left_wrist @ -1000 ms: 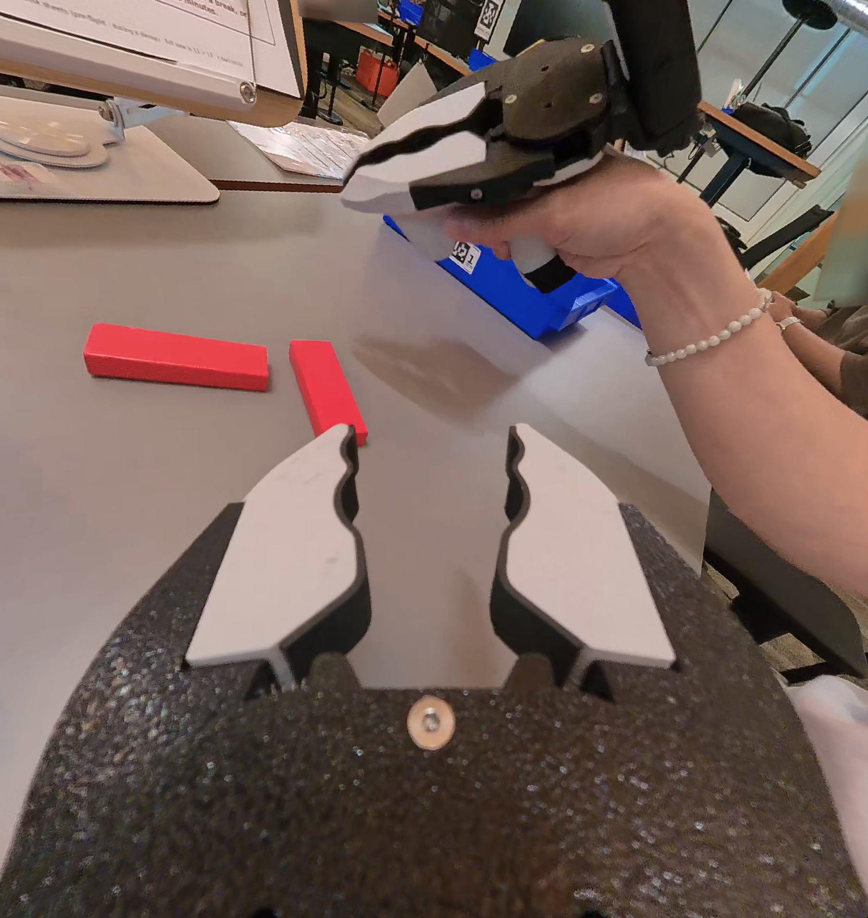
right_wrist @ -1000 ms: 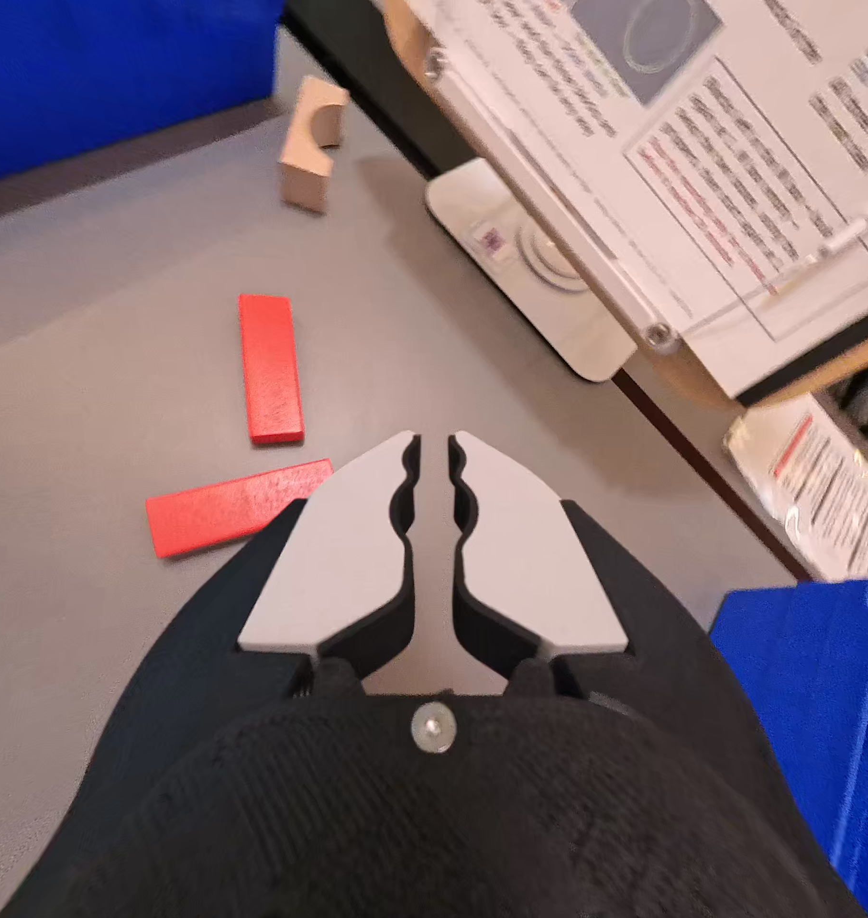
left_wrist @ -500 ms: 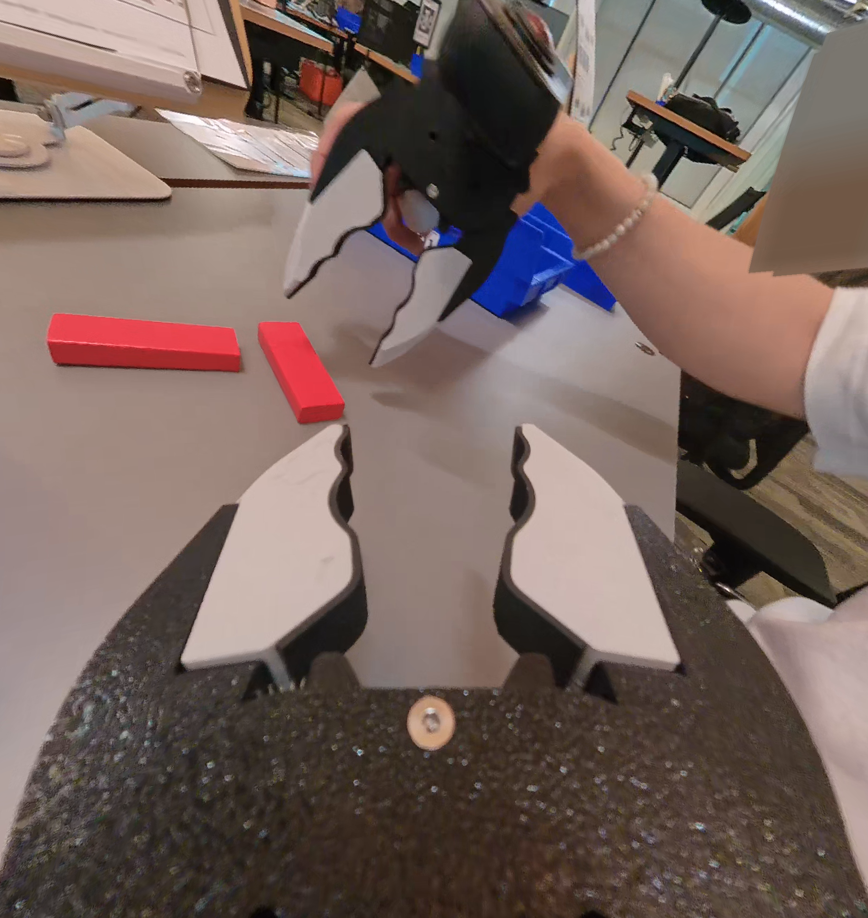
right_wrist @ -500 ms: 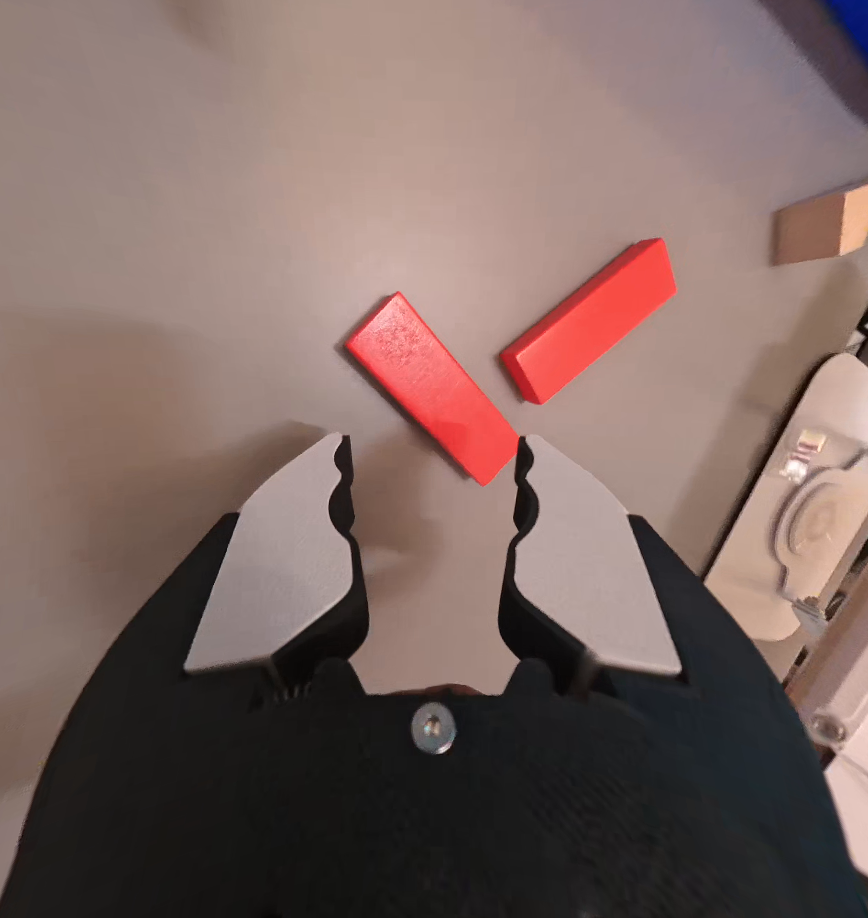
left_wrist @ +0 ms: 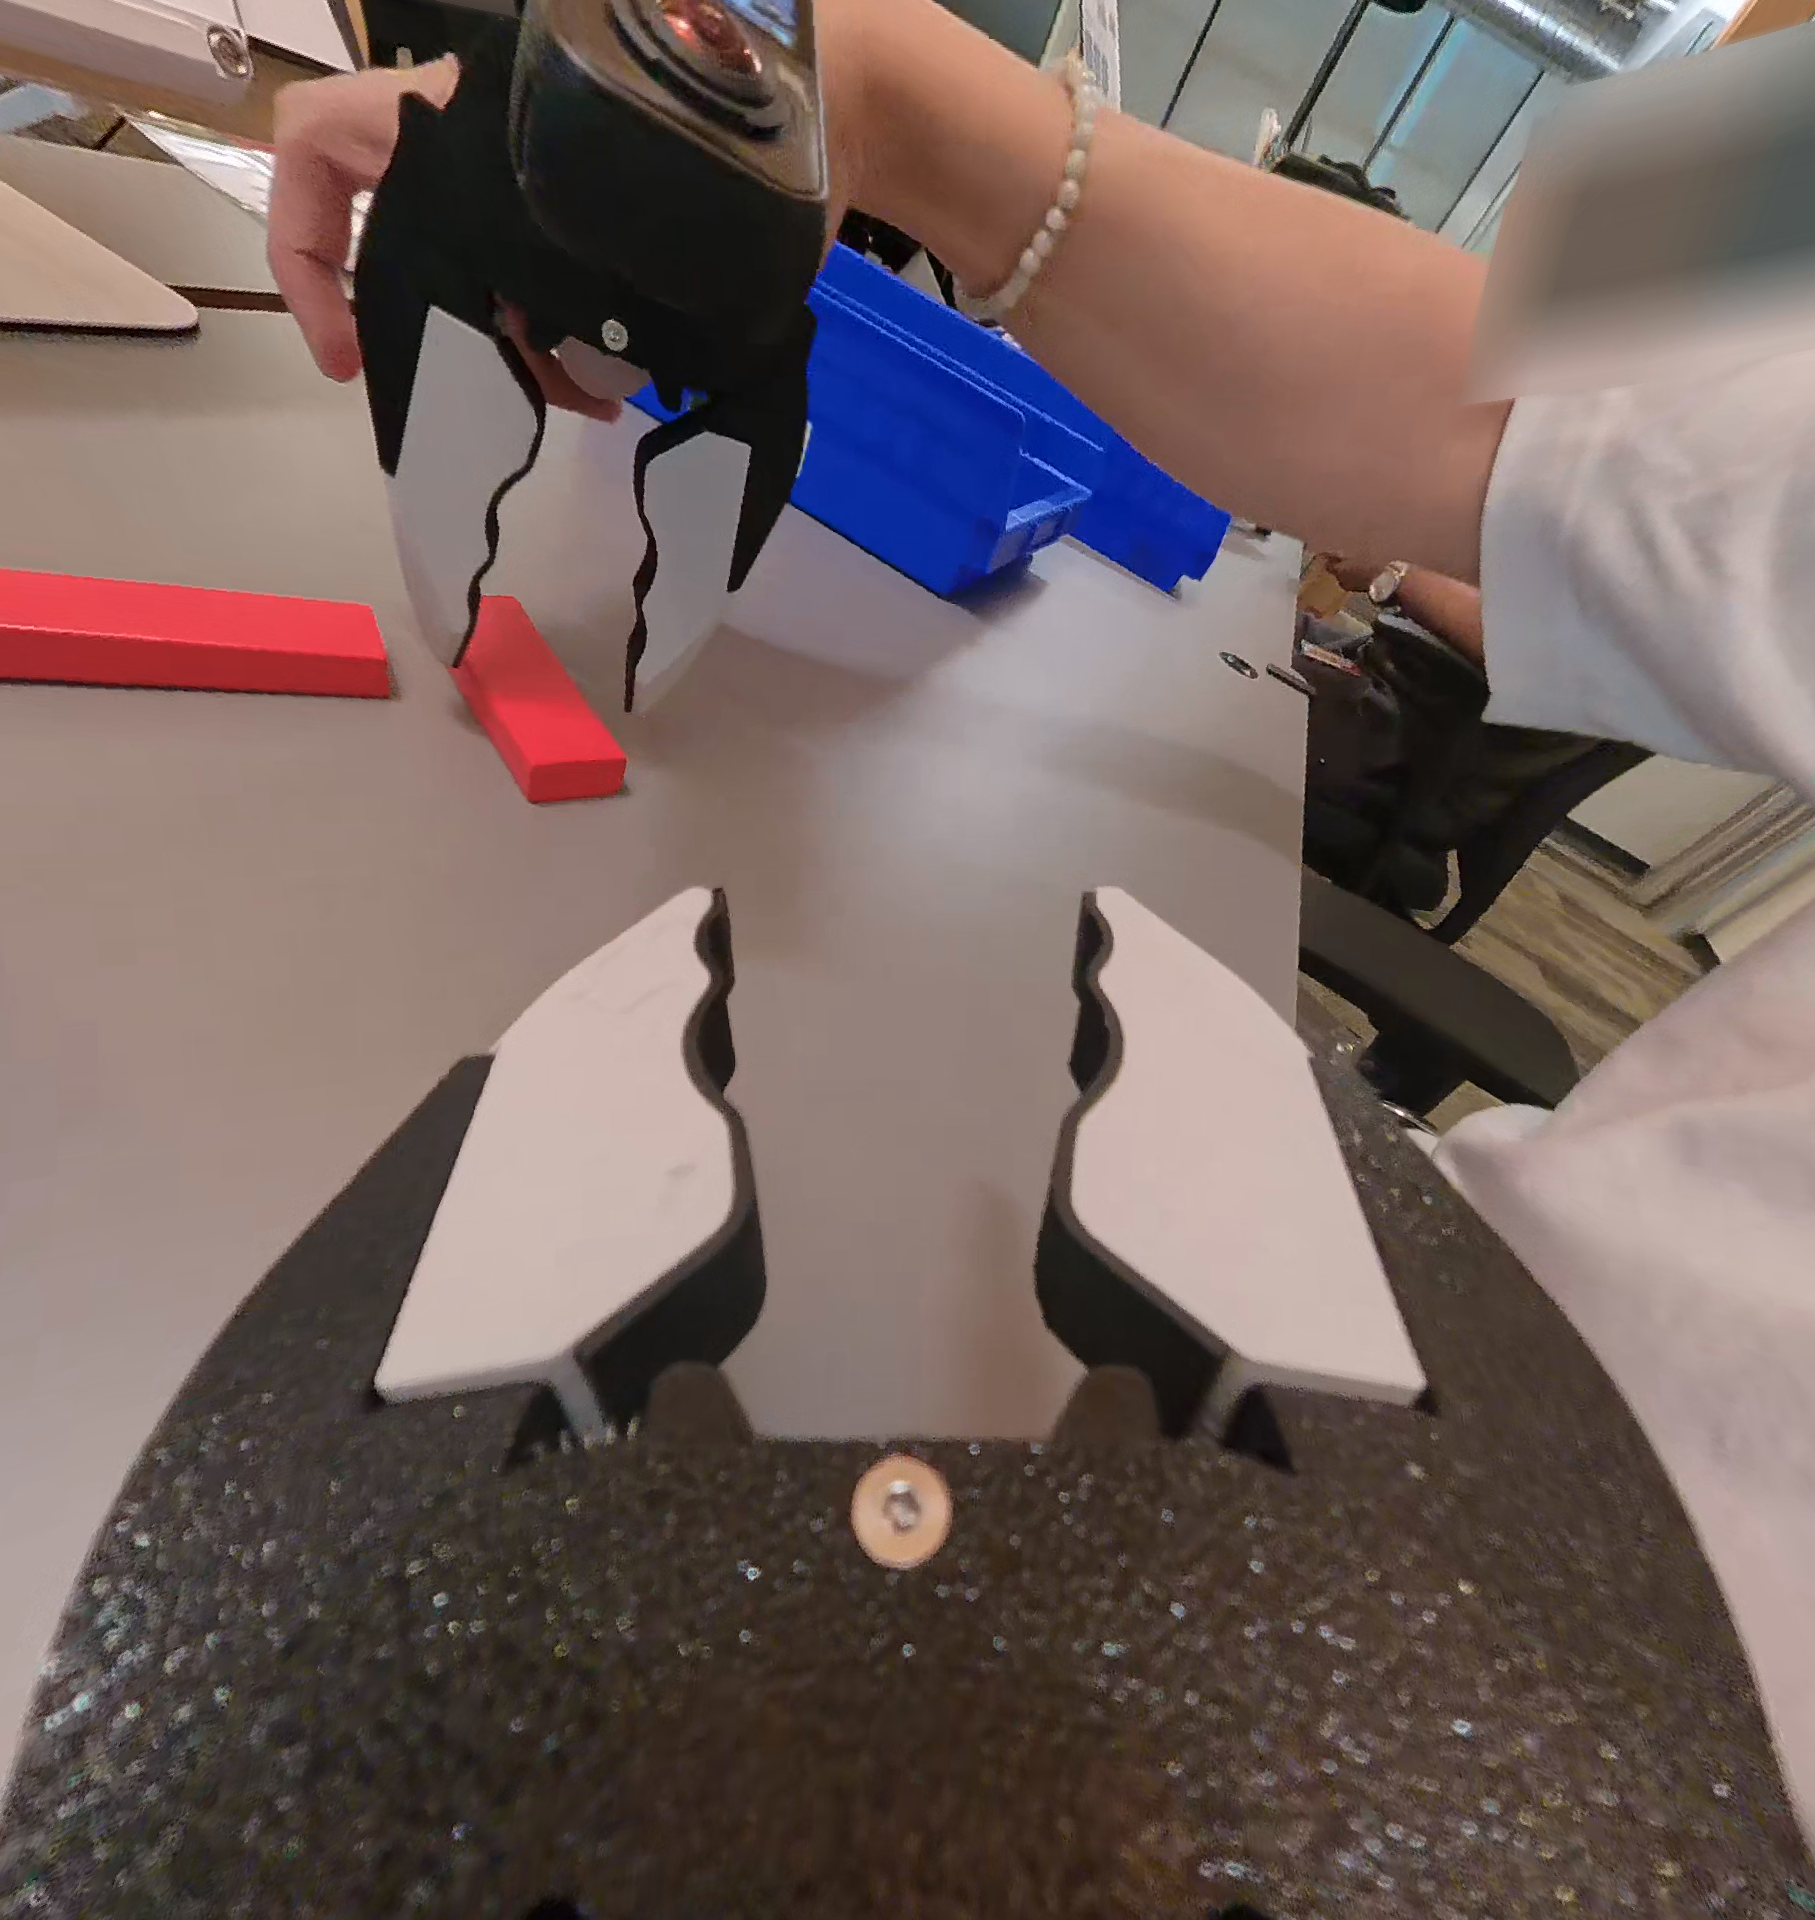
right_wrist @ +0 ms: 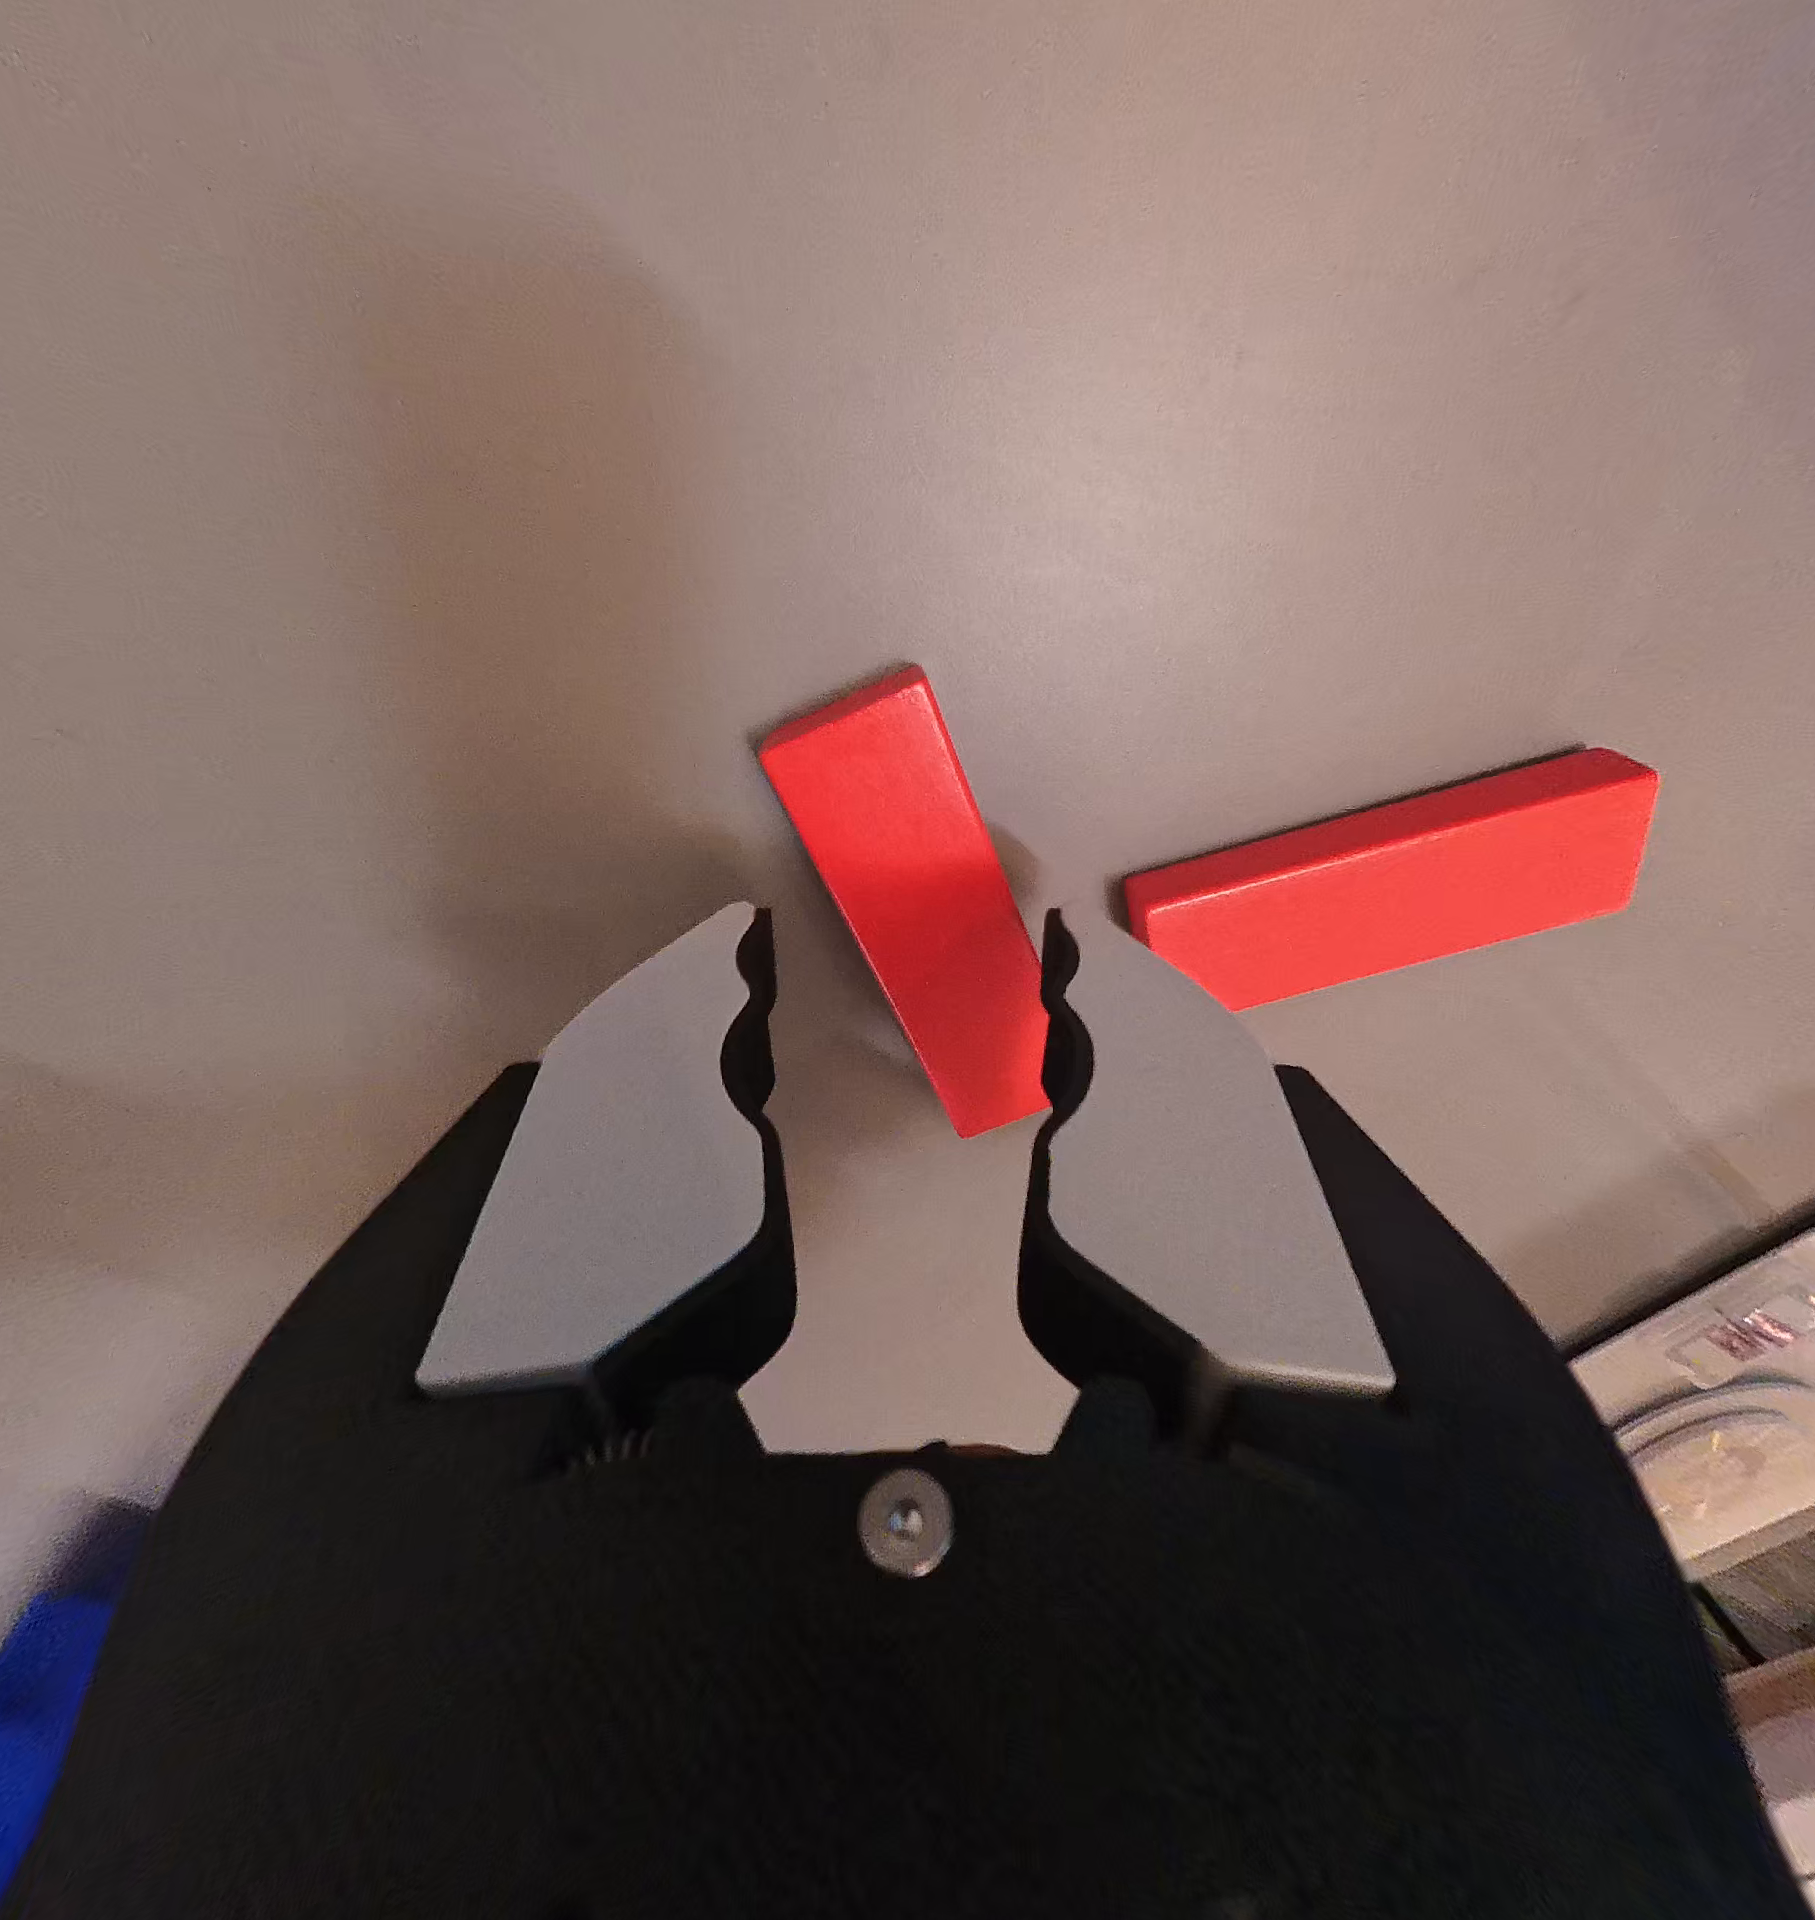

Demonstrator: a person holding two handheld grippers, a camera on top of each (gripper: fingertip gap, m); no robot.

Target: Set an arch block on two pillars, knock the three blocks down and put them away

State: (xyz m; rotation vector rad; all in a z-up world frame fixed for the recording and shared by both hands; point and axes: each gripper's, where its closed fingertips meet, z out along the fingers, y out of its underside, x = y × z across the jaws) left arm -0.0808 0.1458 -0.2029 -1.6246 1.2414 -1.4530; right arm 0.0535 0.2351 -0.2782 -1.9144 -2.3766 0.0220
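Two flat red blocks lie on the grey table. The nearer short one [right_wrist: 903,894] [left_wrist: 539,701] lies between the open fingers of my right gripper [right_wrist: 903,920], which points straight down at it. The block's near end is by the right finger. The longer red block [right_wrist: 1391,883] [left_wrist: 165,634] lies just beside it. In the left wrist view the right gripper [left_wrist: 550,665] hangs over the short block, held by a hand. My left gripper [left_wrist: 903,904] is open and empty, low over bare table, nearer than the blocks.
Blue plastic bins [left_wrist: 944,436] stand at the table's far right. A white flat stand base [left_wrist: 41,270] and papers [right_wrist: 1755,1403] sit at the table's back edge. A person's arm [left_wrist: 1246,312] with a bead bracelet crosses above. The table's right edge [left_wrist: 1298,831] drops off to chairs. Spacing between my two grippers at the tips: around 20 cm.
My right gripper opened, swung from level to pointing down, and dropped over the short red block. My left gripper stayed open and nearly still.
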